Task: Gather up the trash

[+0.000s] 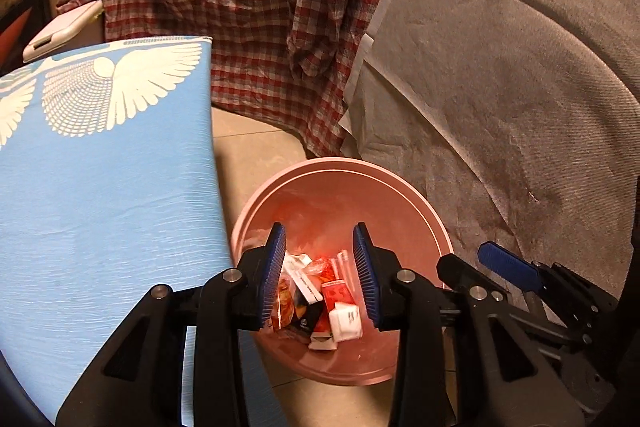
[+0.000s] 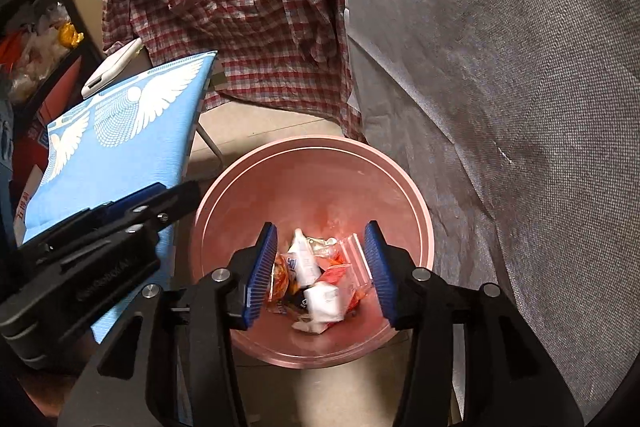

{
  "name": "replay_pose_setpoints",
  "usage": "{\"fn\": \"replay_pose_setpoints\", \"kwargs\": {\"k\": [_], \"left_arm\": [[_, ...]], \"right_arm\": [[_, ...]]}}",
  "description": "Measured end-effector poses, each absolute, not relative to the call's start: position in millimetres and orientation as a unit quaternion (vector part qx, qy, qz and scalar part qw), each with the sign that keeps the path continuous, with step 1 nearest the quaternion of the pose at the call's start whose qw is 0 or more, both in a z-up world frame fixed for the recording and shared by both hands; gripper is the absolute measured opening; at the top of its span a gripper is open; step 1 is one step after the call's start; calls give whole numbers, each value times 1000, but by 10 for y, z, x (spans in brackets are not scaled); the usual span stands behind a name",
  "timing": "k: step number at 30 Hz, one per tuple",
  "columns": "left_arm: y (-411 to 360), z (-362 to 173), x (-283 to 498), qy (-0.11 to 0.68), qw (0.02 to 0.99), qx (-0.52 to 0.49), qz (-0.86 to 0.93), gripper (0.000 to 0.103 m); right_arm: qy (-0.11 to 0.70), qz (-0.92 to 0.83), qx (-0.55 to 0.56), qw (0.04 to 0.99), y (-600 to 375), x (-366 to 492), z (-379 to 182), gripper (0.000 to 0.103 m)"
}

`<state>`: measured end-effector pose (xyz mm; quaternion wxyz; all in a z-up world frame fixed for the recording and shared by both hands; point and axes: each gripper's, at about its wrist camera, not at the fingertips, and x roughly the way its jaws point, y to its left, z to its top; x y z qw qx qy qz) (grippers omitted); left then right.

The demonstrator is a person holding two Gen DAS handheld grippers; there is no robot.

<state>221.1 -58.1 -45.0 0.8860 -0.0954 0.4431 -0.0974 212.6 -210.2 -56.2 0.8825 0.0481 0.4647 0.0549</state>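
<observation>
A pink round trash bin [image 1: 340, 183] stands on the floor, also in the right wrist view [image 2: 312, 151]. Several wrappers and small packets [image 1: 320, 299] lie at its bottom, seen too in the right wrist view [image 2: 316, 287]. My left gripper [image 1: 320, 275] is open and empty, held above the bin's mouth. My right gripper [image 2: 320, 271] is open and empty, also above the bin. The right gripper shows at the lower right of the left wrist view [image 1: 512, 267]. The left gripper shows at the left of the right wrist view [image 2: 132, 211].
A blue board with white wing prints [image 1: 100, 163] stands left of the bin. A red checked shirt [image 1: 248, 7] hangs behind. Grey fabric [image 1: 520, 87] covers the right side. A white device [image 1: 60, 31] lies at far left. Beige tile floor [image 1: 256, 155] surrounds the bin.
</observation>
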Motion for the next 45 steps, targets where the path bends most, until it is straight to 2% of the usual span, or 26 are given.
{"fn": "replay_pose_setpoints", "kwargs": {"k": [11,17,19,21,25,31,39,45], "left_arm": [[-236,-97,1663,406,907,-60,-93,35],[-66,150,1239,376,921,-51,-86,36],[-39,205,1091,366,925,-58,-84,39],[-23,232,926,356,929,-64,-79,54],[-63,264,582,343,934,-66,-74,57],[-122,268,146,328,941,-59,-54,69],[-167,140,-261,337,939,-67,-28,82],[-292,45,-324,348,935,-58,-24,87]], "right_arm": [[395,86,41,914,-2113,1657,-155,47],[347,80,43,934,-2159,1124,92,57],[330,78,38,940,-2159,933,171,62],[314,74,31,946,-2166,766,235,68],[293,61,16,954,-2200,439,303,81],[276,33,11,960,-2310,18,323,96],[275,19,10,961,-2385,-342,274,98],[286,17,5,958,-2370,-306,205,98]]}}
